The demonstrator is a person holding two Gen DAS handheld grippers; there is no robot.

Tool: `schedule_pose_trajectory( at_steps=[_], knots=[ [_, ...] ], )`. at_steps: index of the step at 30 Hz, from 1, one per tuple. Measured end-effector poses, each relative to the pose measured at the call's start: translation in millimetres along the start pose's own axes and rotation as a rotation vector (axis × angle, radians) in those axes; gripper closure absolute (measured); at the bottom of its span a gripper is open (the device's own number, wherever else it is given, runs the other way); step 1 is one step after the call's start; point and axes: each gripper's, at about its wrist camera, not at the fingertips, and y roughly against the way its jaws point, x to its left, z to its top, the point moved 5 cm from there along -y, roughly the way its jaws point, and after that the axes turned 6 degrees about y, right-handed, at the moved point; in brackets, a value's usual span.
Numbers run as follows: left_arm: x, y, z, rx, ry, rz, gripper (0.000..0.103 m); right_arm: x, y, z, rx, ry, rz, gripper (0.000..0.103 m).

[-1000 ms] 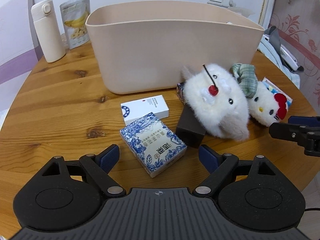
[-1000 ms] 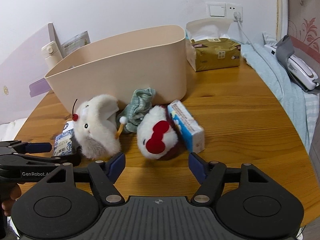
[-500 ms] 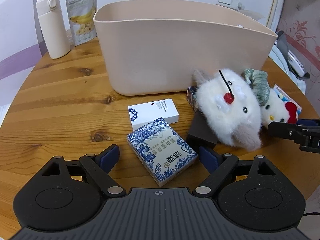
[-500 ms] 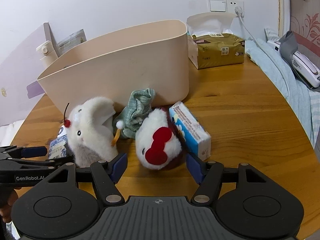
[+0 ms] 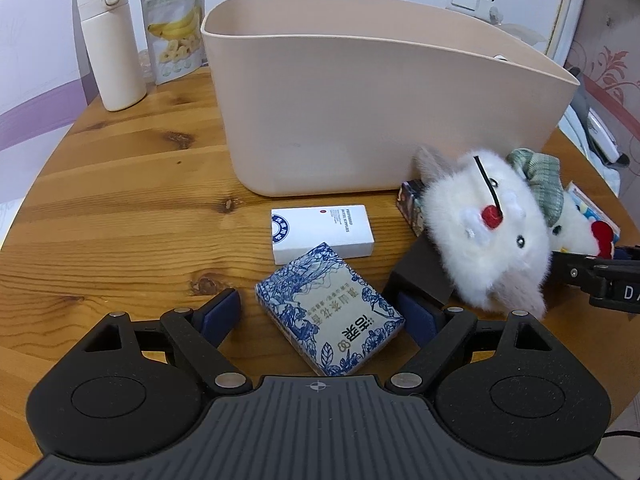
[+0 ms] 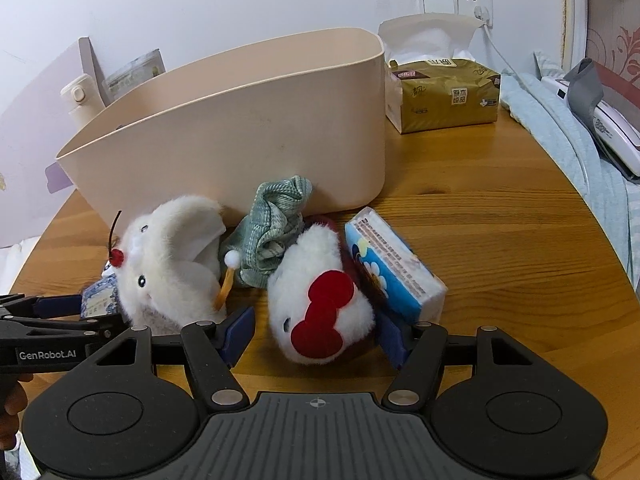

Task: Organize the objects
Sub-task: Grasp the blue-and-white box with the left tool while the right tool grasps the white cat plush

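Note:
A blue-and-white patterned box [image 5: 328,308] lies flat on the wooden table between the fingers of my left gripper [image 5: 320,316], which is open with gaps at both pads. A white box [image 5: 322,230] and a dark brown box [image 5: 424,276] lie just beyond it. My right gripper [image 6: 316,336] is open around a white cat plush with a red bow [image 6: 320,300]; the left pad stands clear of it. Next to the cat plush are a fluffy white plush with a cherry [image 6: 172,264], a green cloth piece [image 6: 272,232] and a blue tissue pack [image 6: 396,272].
A tall beige bin [image 5: 380,92] stands behind all the objects. A cream flask [image 5: 112,44] and a banana-chip pouch [image 5: 174,28] are at the back left. A gold tissue box [image 6: 444,92] is at the back right, and a blue cloth with a white device [image 6: 600,128] hangs over the table's right edge.
Both grippers have crept forward. The patterned box now sits deeper between the left fingers, and the cat plush has come between the right fingers, which narrowed slightly.

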Motion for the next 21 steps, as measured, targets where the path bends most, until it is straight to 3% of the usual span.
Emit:
schedule_pose_trajectory(
  at_steps=[7, 12, 21],
  knots=[
    [7, -1, 3, -0.003, 0.01, 0.008, 0.016, -1, -7, 5, 0.006, -0.007, -0.004, 0.033],
    [9, 0, 3, -0.018, -0.013, 0.015, 0.024, 1, -11, 8, 0.008, 0.008, -0.006, 0.034],
    [9, 3, -2, -0.04, -0.022, -0.001, 0.026, 5, -10, 7, 0.003, 0.049, -0.032, 0.056]
  ],
)
